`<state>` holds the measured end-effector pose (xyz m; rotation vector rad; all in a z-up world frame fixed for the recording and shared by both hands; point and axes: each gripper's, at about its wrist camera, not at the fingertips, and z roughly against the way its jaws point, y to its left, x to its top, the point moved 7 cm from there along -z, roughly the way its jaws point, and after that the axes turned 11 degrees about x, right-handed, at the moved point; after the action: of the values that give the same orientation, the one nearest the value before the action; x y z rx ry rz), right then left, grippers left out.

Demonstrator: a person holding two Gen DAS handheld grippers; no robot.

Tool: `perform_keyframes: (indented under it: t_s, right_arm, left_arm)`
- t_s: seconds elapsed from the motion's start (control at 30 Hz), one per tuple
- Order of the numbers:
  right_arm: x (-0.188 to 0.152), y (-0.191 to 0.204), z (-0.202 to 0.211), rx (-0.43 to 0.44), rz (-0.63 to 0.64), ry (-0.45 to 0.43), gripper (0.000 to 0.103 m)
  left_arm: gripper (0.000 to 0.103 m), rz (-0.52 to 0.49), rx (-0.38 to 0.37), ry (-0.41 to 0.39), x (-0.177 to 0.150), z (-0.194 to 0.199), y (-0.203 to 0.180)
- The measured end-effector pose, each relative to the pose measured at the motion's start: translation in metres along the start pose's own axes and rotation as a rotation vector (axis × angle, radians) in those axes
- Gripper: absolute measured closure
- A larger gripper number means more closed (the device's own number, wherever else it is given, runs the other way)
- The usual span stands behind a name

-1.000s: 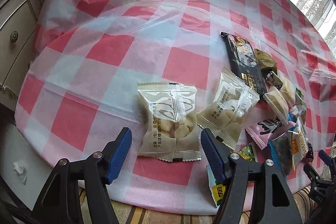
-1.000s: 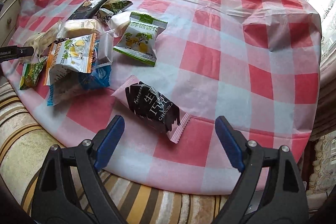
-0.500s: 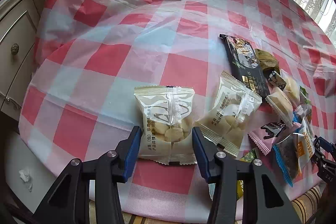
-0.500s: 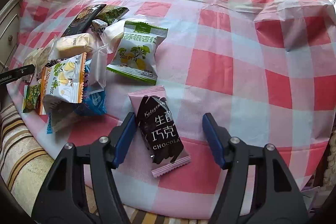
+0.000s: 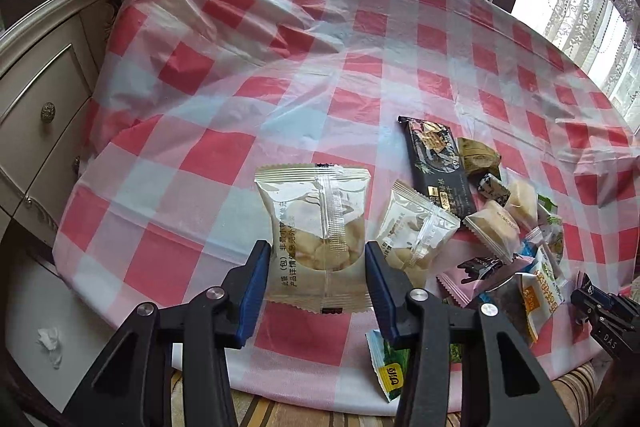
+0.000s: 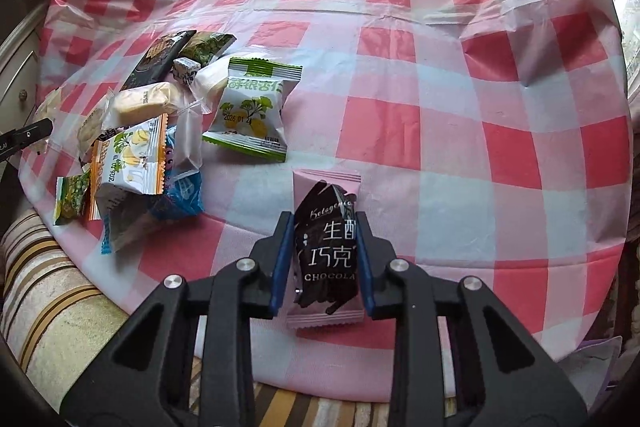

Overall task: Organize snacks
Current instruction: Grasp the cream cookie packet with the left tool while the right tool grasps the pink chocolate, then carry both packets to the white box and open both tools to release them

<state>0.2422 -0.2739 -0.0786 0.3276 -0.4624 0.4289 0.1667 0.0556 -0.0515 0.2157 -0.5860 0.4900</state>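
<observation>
My left gripper [image 5: 316, 255] is shut on a clear-and-cream snack packet [image 5: 316, 211] and holds it upright just above the checked tablecloth [image 5: 280, 75]. A second packet of the same kind [image 5: 416, 231] lies right of it. The jaws of my right gripper [image 6: 323, 227] are closing, and their blue pads press the sides of a pink-and-black chocolate packet [image 6: 326, 255] near the table's front edge. A pile of mixed snacks [image 6: 132, 155] lies to its left, with a green-and-white packet [image 6: 252, 115] beside it.
A long black bar [image 5: 438, 163] and small wrapped sweets lie at the far side of the pile. A cream drawer cabinet [image 5: 40, 99] stands left of the round table. A striped cushion [image 6: 48, 287] lies below the front edge. Windows with lace curtains [image 5: 592, 7] are behind.
The left gripper closed on the cream packet and raised it off the cloth. The right gripper's jaws came together around the chocolate packet, which turned to stand lengthwise between the pads.
</observation>
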Motion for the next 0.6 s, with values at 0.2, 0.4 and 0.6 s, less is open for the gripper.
perform_keyframes:
  t_s: [0.2, 0.4, 0.6]
  right_arm:
    - [-0.008, -0.005, 0.02, 0.007, -0.043, -0.041, 0.07]
    - [-0.019, -0.016, 0.041, 0.014, -0.1, -0.08, 0.07]
    - [-0.031, -0.032, 0.06, 0.005, -0.145, -0.109, 0.07]
  left_arm:
    - [0.055, -0.026, -0.055, -0.042, 0.0, 0.024, -0.03]
    - [0.055, -0.086, -0.097, -0.107, 0.001, 0.054, -0.066]
    - [0.055, -0.152, -0.154, -0.131, -0.007, 0.075, -0.107]
